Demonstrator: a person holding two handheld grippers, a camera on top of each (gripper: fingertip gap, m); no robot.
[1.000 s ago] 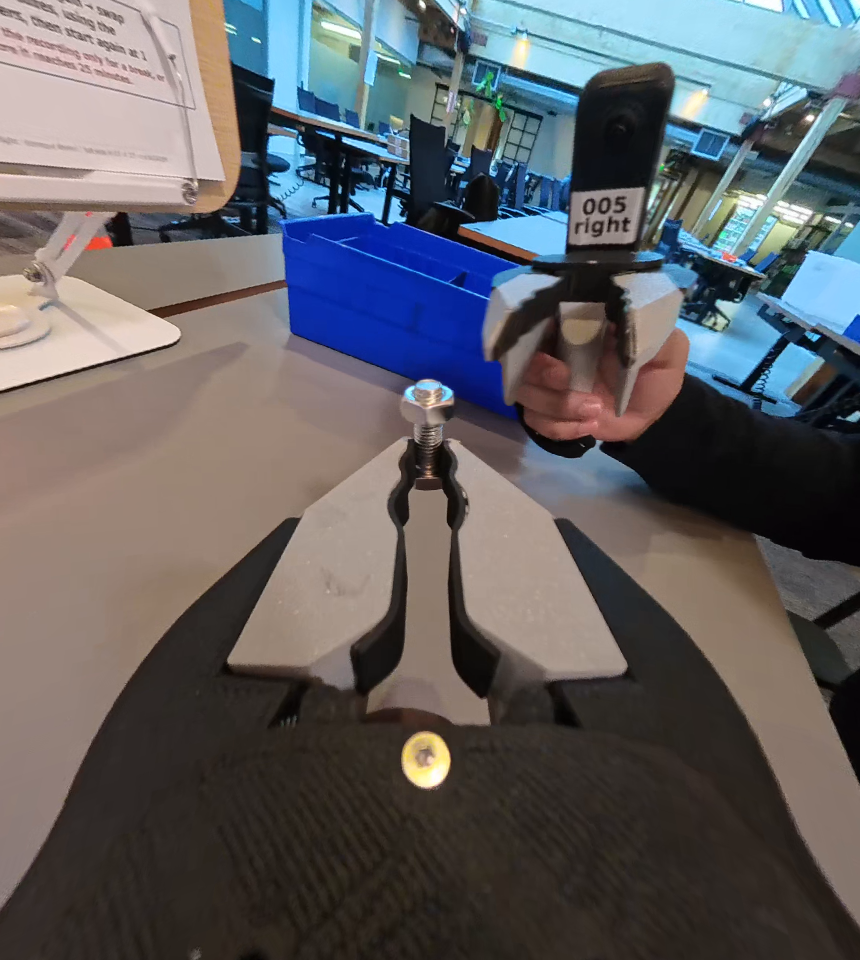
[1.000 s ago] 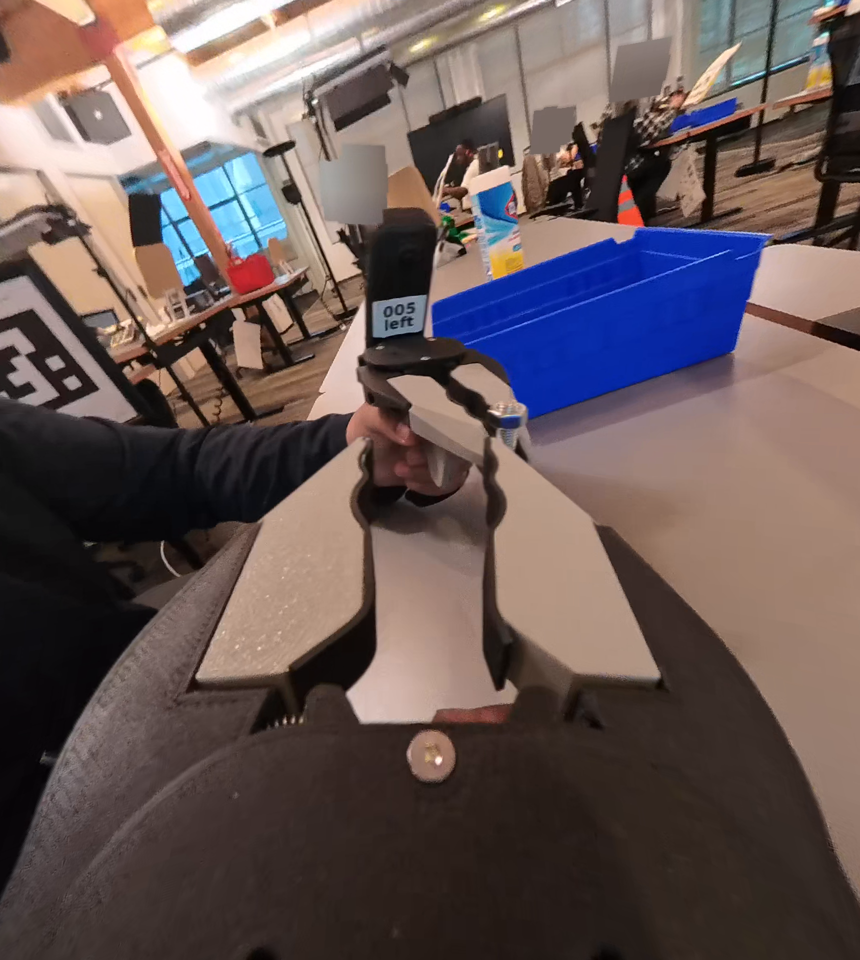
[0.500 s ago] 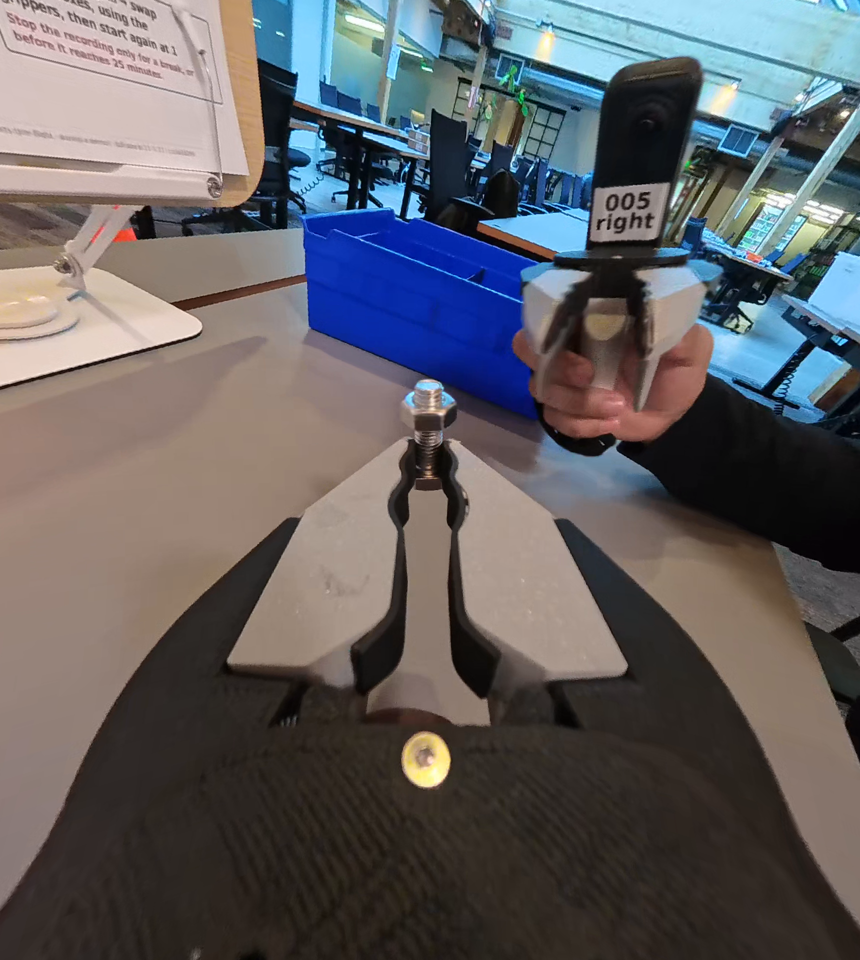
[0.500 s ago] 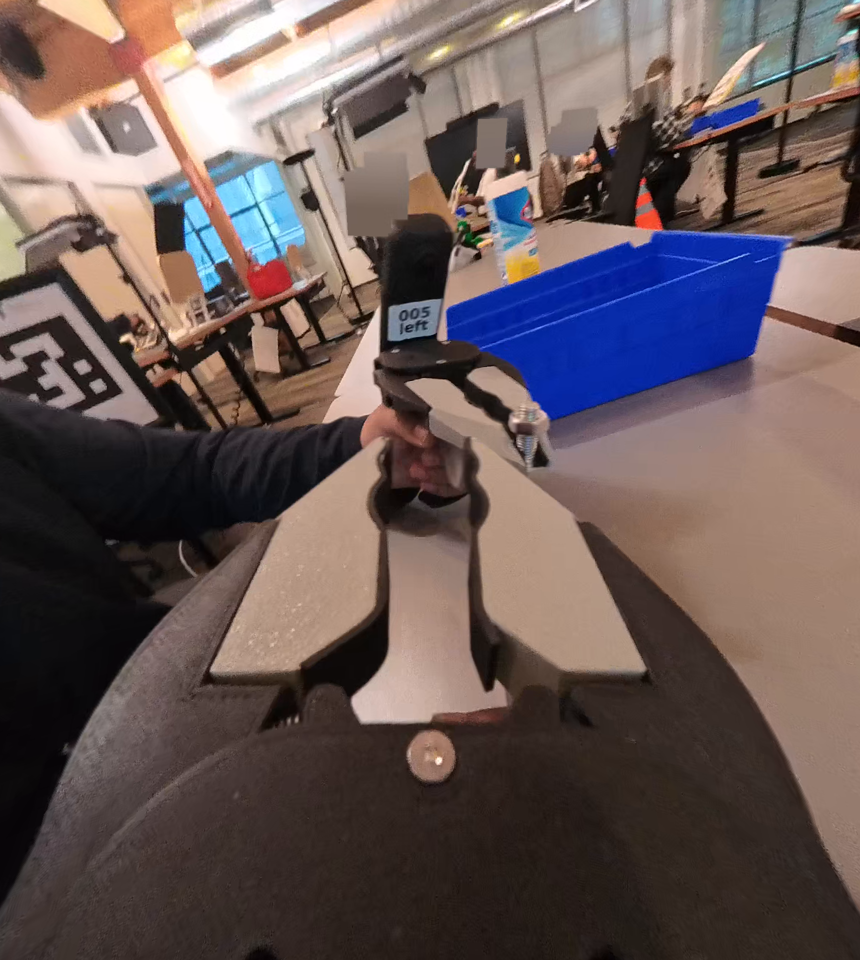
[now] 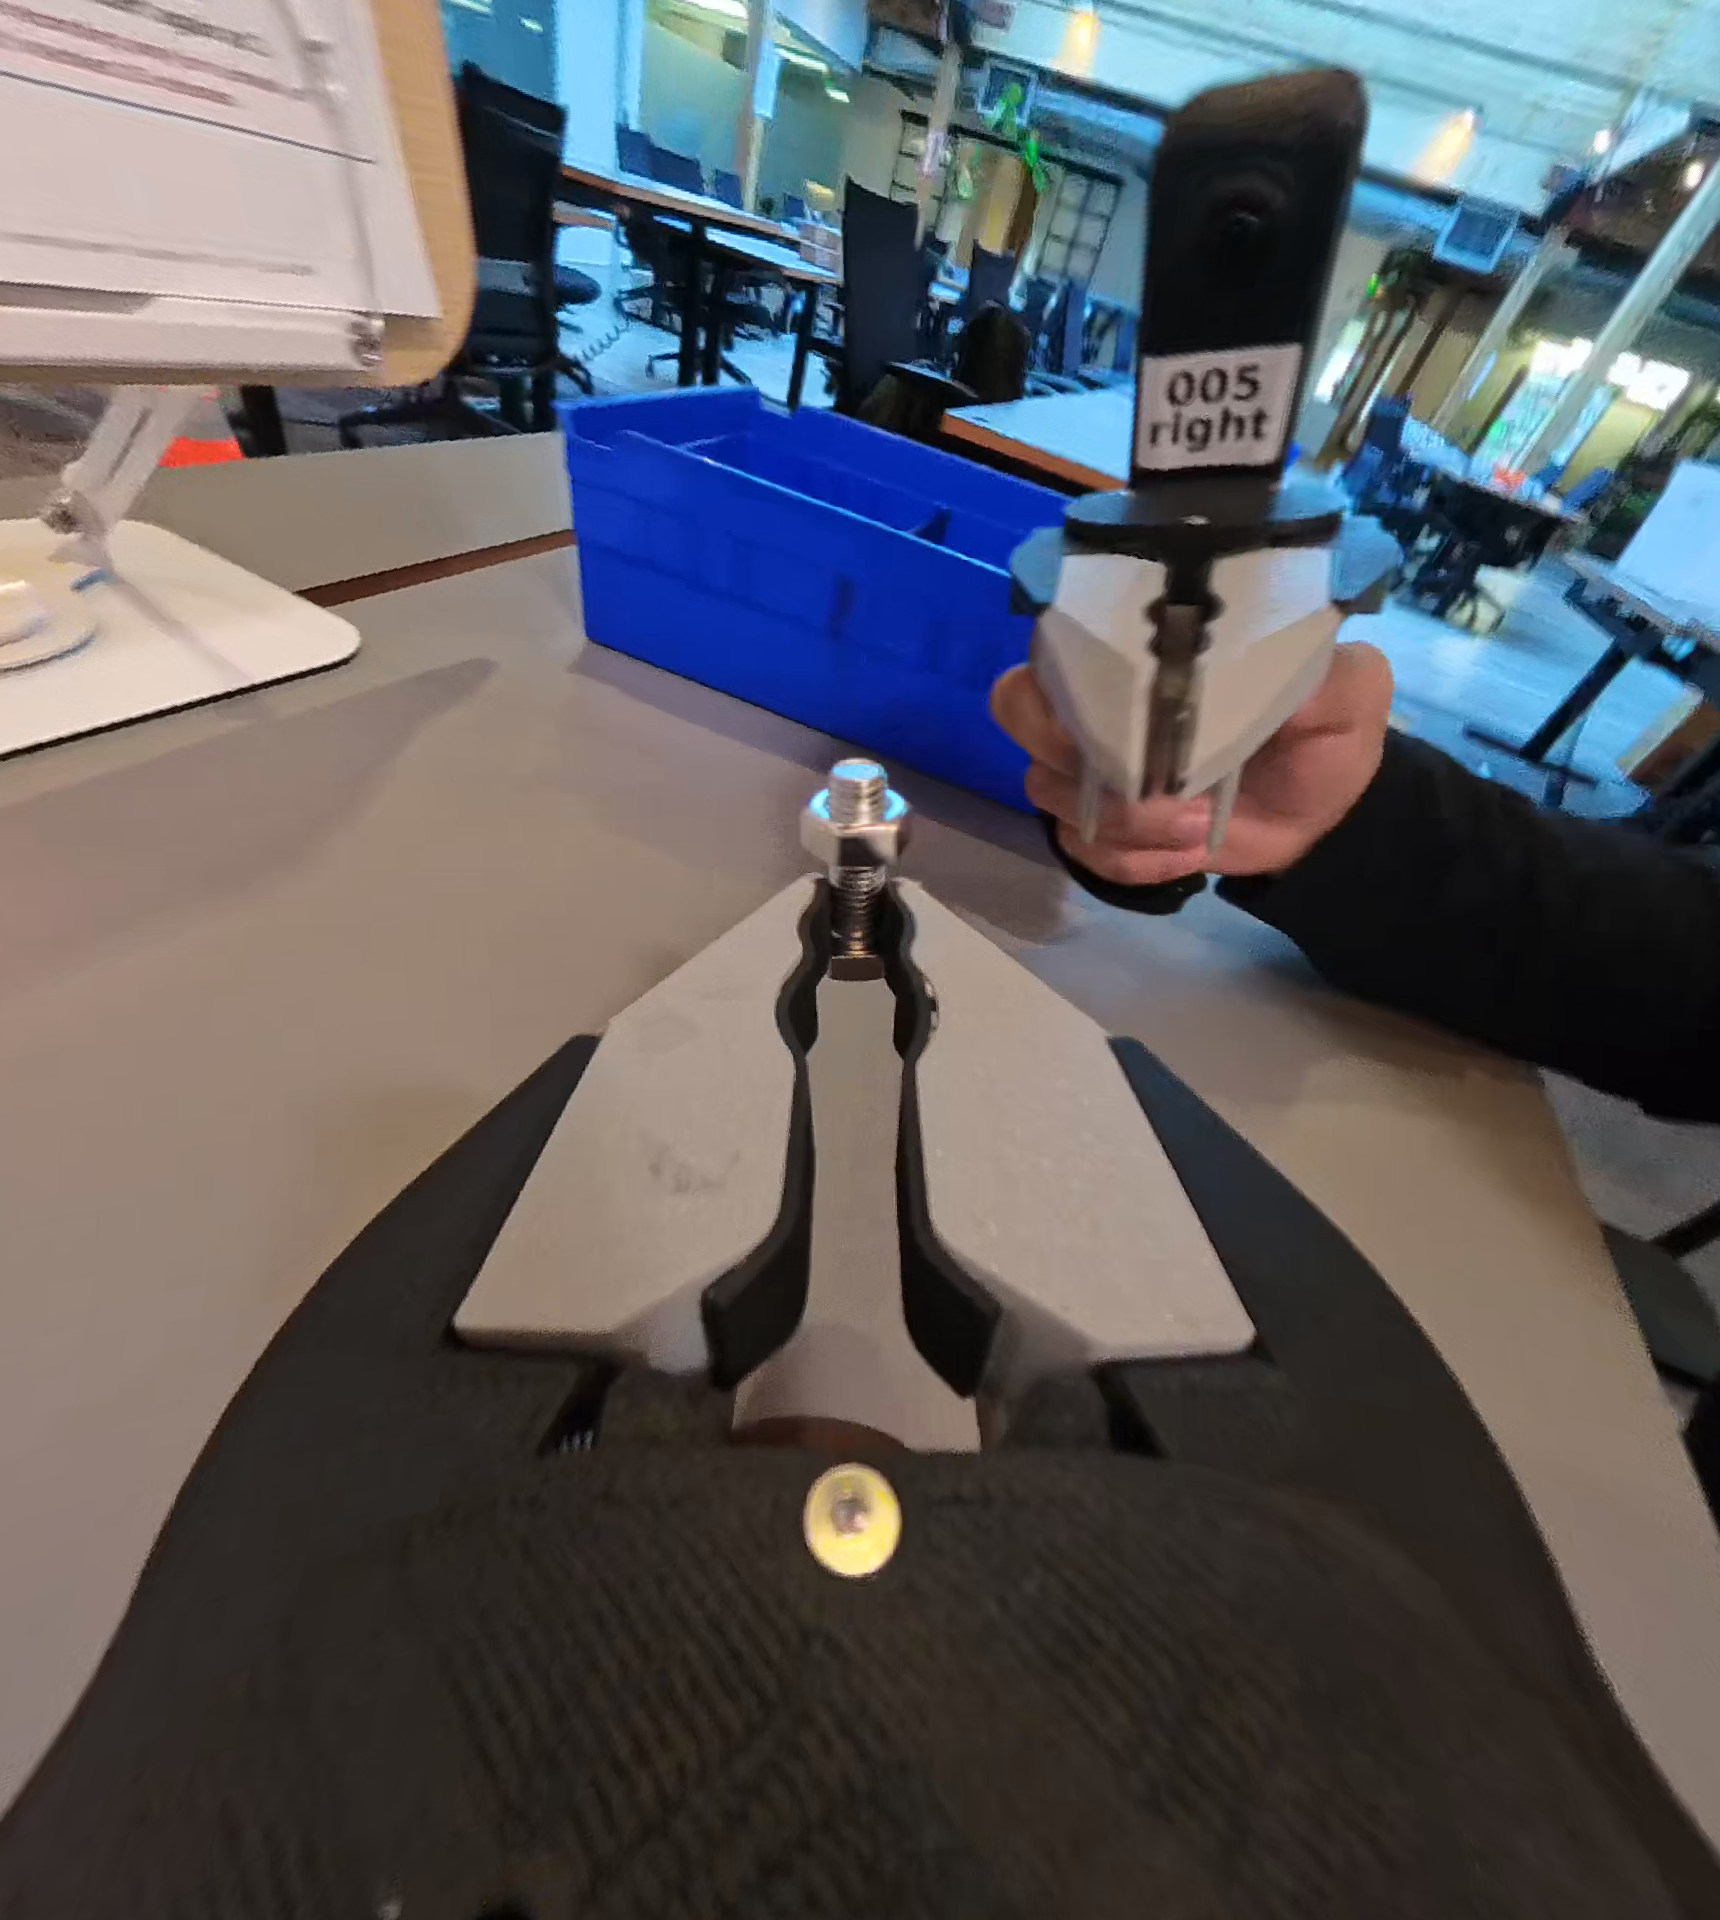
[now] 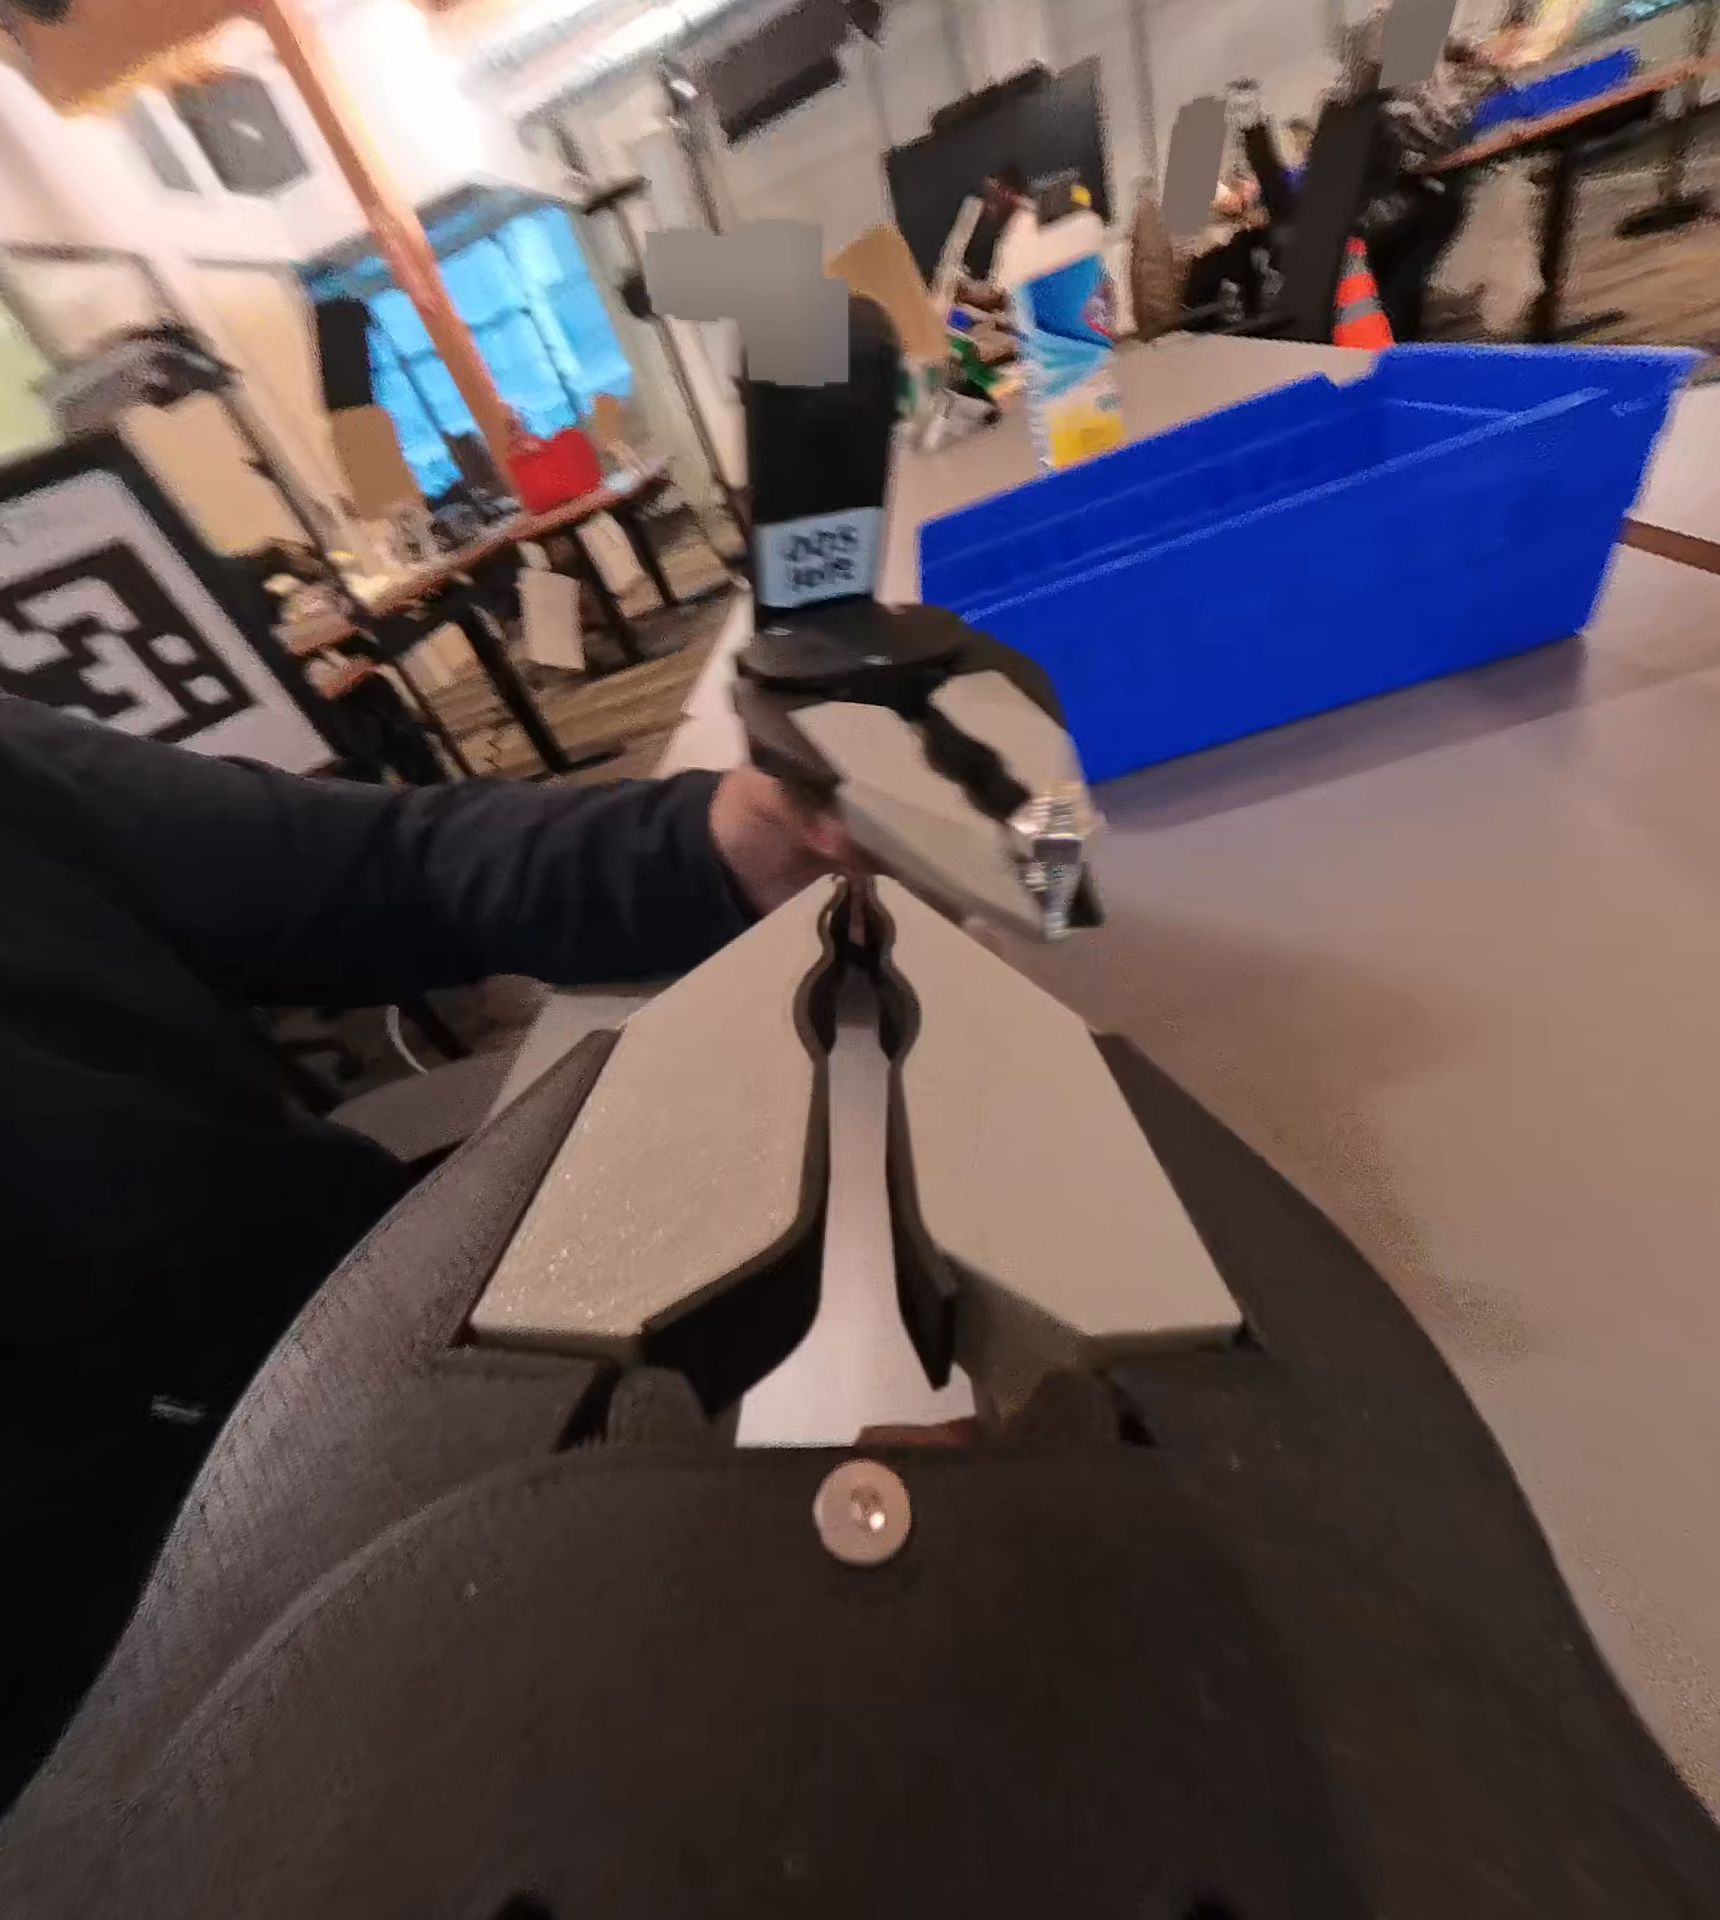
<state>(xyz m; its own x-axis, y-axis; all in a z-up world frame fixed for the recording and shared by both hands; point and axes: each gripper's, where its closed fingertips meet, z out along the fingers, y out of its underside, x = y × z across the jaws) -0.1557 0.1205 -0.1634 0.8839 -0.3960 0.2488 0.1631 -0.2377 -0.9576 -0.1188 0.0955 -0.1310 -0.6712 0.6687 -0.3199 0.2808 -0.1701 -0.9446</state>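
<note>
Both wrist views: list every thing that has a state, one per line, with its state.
Left tool: shut on the bolt.
Bolt: upright, clamped by its shank, held above the table.
Nut: threaded on the bolt, near its top end.
Right tool: shut, nothing in it.
Blue bin: open-topped, resting on the grey table.

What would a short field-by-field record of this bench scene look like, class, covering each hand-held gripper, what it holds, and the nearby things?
left hand-held gripper: shut on bolt, which stands upright with a nut near its top
right hand-held gripper: shut, nothing visible between its fingers
blue bin: on the grey table, beyond both grippers
white stand: far left on the table, carrying a paper sheet
</note>
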